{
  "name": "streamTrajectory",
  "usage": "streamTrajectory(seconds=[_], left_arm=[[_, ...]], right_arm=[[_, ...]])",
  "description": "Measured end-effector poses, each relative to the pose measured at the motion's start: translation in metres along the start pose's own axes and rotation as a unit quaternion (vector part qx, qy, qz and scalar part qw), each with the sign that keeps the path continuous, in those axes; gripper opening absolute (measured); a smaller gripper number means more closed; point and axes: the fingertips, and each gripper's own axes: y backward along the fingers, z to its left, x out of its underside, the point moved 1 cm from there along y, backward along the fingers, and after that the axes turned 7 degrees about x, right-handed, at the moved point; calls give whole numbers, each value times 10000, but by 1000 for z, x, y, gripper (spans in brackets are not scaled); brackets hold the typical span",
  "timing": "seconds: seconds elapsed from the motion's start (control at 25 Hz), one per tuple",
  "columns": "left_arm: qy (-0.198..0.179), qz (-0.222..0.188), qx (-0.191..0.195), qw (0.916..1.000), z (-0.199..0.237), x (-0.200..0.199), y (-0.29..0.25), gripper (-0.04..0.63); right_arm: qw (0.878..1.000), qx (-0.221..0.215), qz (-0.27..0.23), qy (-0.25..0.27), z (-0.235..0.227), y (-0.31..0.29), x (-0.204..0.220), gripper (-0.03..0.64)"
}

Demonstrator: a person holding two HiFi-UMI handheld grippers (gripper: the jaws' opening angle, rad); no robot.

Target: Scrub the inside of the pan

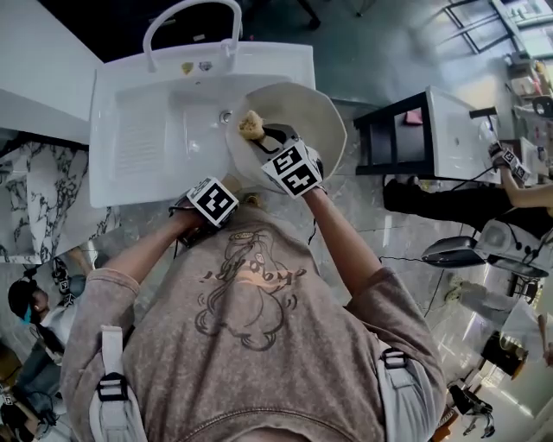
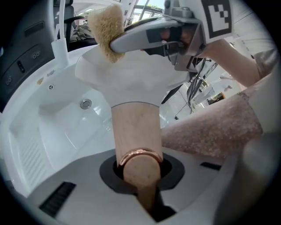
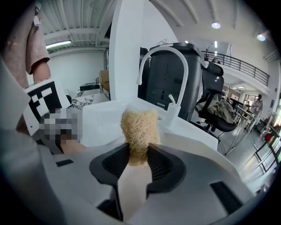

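1. Sink [image 1: 138, 129]: white, with a raised rim all round. The faucet [image 1: 186, 13] arches from the back rim over the basin.
2. The left and middle of the basin are bare, and that is the free room. The drain [image 1: 225, 116] lies just beside the pan's left rim.
3. Pan [image 1: 320, 112]: pale, tilted, held over the right part of the basin. Its right side overhangs the sink's right edge.
4. A black shelf [image 1: 393, 129] stands right of the sink, apart from the pan, with floor between them.
5. Left hand-held gripper [image 2: 140, 171]: jaws pressed onto the pan's wooden handle [image 2: 136, 132], at the end with the copper ring. It sits at the near rim of the sink, and the pan extends away from it along the jaw line.
6. Right hand-held gripper [image 3: 139, 162]: jaws pinch a straw-coloured scrubber [image 3: 139, 132], which sticks out past the tips.
7. This gripper reaches in over the pan's near rim. The scrubber is at the pan's inner wall, on the faucet side near the left rim. I cannot tell whether it touches.
8. The two grippers are near each other, the right one just beyond the left.
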Motion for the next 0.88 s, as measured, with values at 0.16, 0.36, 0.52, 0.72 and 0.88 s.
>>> streamTrajectory(seconds=[0.16, 0.36, 0.52, 0.72, 0.88], left_arm=[[-3, -25, 14, 10000, 0, -1, 1, 44], [29, 16, 92, 10000, 1, 2, -3, 44], [15, -46, 181, 9998, -1, -1, -3, 44], [-77, -67, 368, 9993, -6, -1, -3, 51], [-107, -85, 487, 9987, -8, -3, -6, 54]], right_arm=[[9987, -175, 428, 213, 8, -20, 9, 143], [9940, -363, 898, 506, 18, -42, 18, 143], [9906, -413, 1115, 679, 22, -59, 26, 143], [9896, -299, 1187, 752, 22, -72, 29, 143], [9893, -242, 1200, 800, 17, -76, 30, 143]])
